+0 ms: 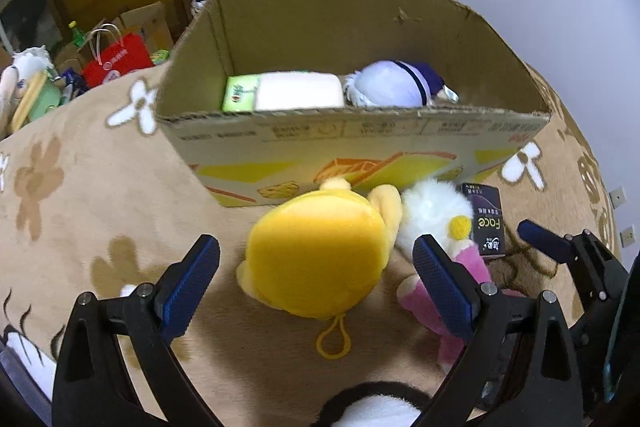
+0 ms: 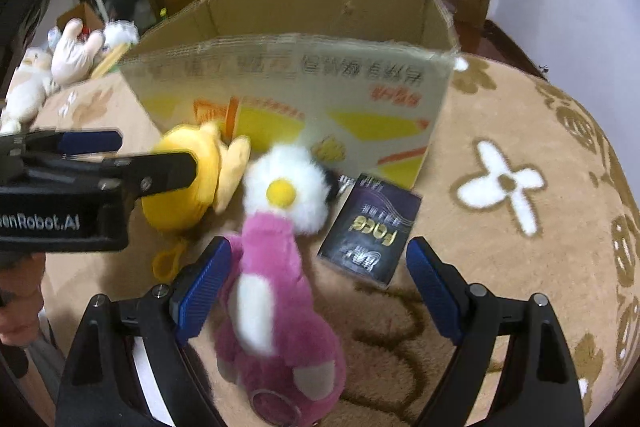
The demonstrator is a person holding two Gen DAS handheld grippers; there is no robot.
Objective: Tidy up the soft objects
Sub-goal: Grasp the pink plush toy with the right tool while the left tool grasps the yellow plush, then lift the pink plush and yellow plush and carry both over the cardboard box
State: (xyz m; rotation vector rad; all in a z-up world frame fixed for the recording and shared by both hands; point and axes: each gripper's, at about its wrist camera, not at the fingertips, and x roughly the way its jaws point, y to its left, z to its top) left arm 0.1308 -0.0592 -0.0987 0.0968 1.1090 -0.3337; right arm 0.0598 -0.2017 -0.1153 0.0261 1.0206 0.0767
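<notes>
A yellow plush toy [image 1: 316, 255] lies on the tan flowered blanket [image 1: 80, 211] in front of an open cardboard box [image 1: 360, 143]. My left gripper [image 1: 316, 255] hangs open above it, its blue pads [image 1: 192, 283] on either side and clear of the plush. Beside it lies a pink and white plush [image 2: 272, 291] with a yellow nose. My right gripper [image 2: 320, 263] is open over that pink toy, the left pad [image 2: 204, 287] close to its body. Inside the box sit a white and green pack [image 1: 284, 93] and a pale purple plush [image 1: 392, 85].
A dark small packet [image 2: 368, 231] marked "Face" lies right of the pink plush by the box corner. A black and white plush [image 1: 372, 407] shows at the bottom edge. More plush toys [image 2: 60, 63], a red bag [image 1: 120, 61] and wooden furniture stand beyond the blanket.
</notes>
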